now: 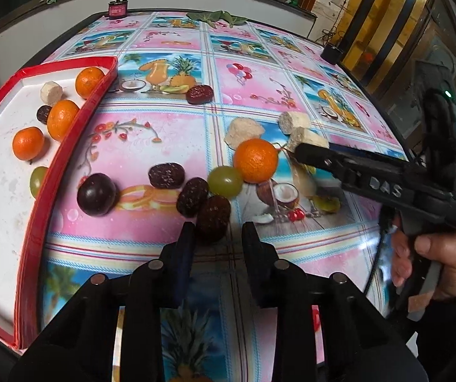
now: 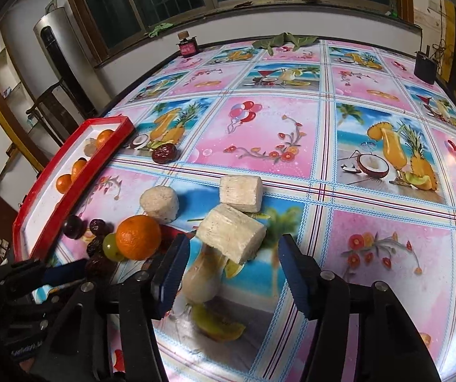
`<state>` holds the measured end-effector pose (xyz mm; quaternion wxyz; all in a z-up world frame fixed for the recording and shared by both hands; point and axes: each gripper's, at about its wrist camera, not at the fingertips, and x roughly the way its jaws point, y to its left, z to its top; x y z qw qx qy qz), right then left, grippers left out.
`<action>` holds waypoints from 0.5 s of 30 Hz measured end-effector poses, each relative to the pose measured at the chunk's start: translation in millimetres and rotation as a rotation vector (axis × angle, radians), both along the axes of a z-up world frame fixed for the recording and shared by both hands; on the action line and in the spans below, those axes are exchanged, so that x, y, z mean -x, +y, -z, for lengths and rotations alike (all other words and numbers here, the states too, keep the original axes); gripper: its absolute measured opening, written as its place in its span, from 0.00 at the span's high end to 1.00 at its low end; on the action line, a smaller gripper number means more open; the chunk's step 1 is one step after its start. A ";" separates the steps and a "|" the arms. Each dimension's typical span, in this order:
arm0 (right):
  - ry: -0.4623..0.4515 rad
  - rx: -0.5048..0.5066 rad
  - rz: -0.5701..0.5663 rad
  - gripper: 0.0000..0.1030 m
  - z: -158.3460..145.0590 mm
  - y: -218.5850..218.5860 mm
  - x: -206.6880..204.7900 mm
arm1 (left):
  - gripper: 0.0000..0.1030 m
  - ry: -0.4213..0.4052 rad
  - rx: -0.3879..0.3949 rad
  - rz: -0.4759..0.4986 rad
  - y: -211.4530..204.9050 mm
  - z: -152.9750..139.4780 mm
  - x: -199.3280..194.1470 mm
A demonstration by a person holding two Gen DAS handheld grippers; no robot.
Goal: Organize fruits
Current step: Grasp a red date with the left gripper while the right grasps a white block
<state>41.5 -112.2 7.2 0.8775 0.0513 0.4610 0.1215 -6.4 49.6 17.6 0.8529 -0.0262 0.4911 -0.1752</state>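
Note:
A red-rimmed white tray (image 1: 68, 146) at the left holds three oranges (image 1: 28, 143), a pale sugarcane chunk, a dark date and a green grape. On the table lie an orange (image 1: 256, 160), a green grape (image 1: 225, 181), a dark plum (image 1: 96, 194), several red dates (image 1: 213, 218) and three sugarcane chunks (image 2: 231, 234). My left gripper (image 1: 218, 232) is open, its fingers either side of the nearest date. My right gripper (image 2: 232, 254) is open just before the nearest sugarcane chunk; it also shows in the left wrist view (image 1: 304, 154).
The table wears a patterned pink and blue cloth (image 2: 387, 254). A lone date (image 1: 199, 94) lies near the tray's far corner. A small red box (image 1: 118, 9), green leaves (image 1: 218, 17) and a dark box (image 2: 425, 67) stand along the far edge.

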 end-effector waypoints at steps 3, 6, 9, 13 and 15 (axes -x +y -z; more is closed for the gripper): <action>-0.003 0.005 0.006 0.47 0.8 1.3 -3.8 | 0.74 0.001 0.000 0.005 -2.4 -0.1 -0.8; -0.008 0.016 0.004 0.51 1.3 5.8 -7.0 | 0.74 0.007 0.014 0.013 -4.8 0.0 -4.6; -0.017 0.030 0.005 0.54 1.2 10.3 -8.5 | 0.74 0.005 0.014 0.020 -8.5 0.2 -8.2; -0.020 0.023 0.002 0.54 0.2 9.8 -5.7 | 0.83 0.008 0.028 0.022 -5.9 1.4 -6.6; -0.013 0.014 -0.001 0.54 -0.2 8.5 -3.3 | 0.83 0.010 0.029 0.024 -3.1 1.0 -3.0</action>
